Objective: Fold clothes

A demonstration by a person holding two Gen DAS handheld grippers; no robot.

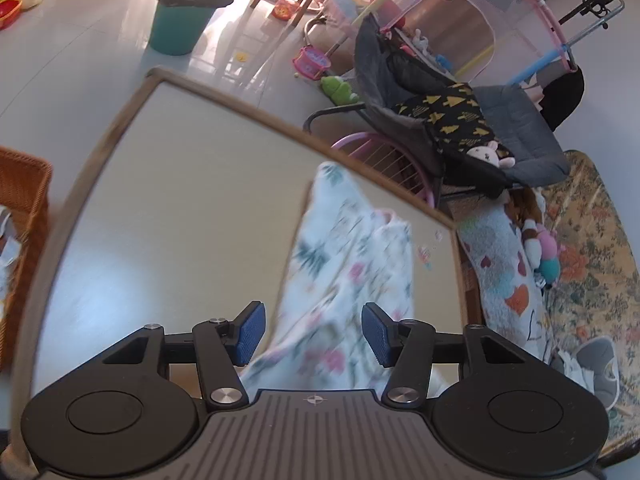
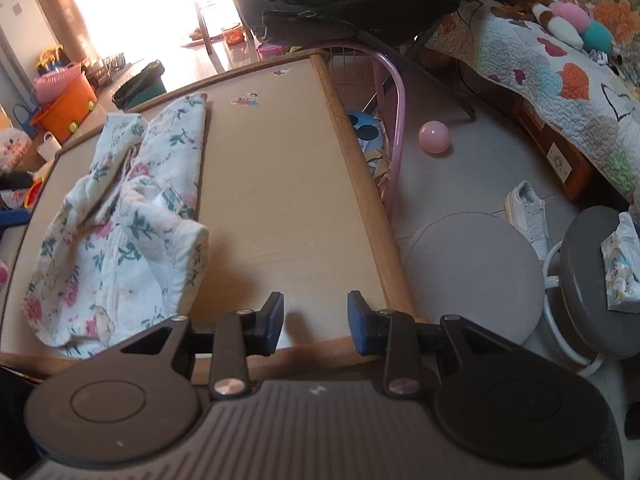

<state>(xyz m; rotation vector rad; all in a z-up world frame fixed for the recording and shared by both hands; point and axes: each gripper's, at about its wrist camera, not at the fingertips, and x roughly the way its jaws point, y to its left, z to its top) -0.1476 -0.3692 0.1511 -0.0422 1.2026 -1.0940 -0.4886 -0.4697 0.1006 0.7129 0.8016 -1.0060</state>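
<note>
Evidently mid-fold. Floral garment point(image 2: 120, 216) spread on the left half of the tabletop point(image 2: 280, 208), partly doubled over: one edge lying straight along the middle of the board, a thick flap turned back near the front, loose cloth bunched toward the front-left corner. Lies there probably because the bare right half leaves room for the next turn.

Left tongs point(image 1: 313, 330) parted, blue pads point(image 1: 252, 332) standing clear on either side of the cloth beneath, pressing on nothing. Cloth blurred in that view, so exact contact hard to read; looks released rather than held. Spread of the jaws suits a letting-go after laying a fold down, or readiness to take a fresh edge.

Right tongs point(image 2: 316, 322) also apart, narrower, nothing between them, poised above the bare front edge of the tabletop just beside the garment's folded flap. Kept off the cloth, likely to stay clear of the other side's work.

Wicker basket point(image 1: 20, 240) at the tabletop's far left, perhaps for clothes. Round stool point(image 2: 476, 276) beside the tabletop on the floor.

Fold judged partial: bunched corner not yet squared.
</note>
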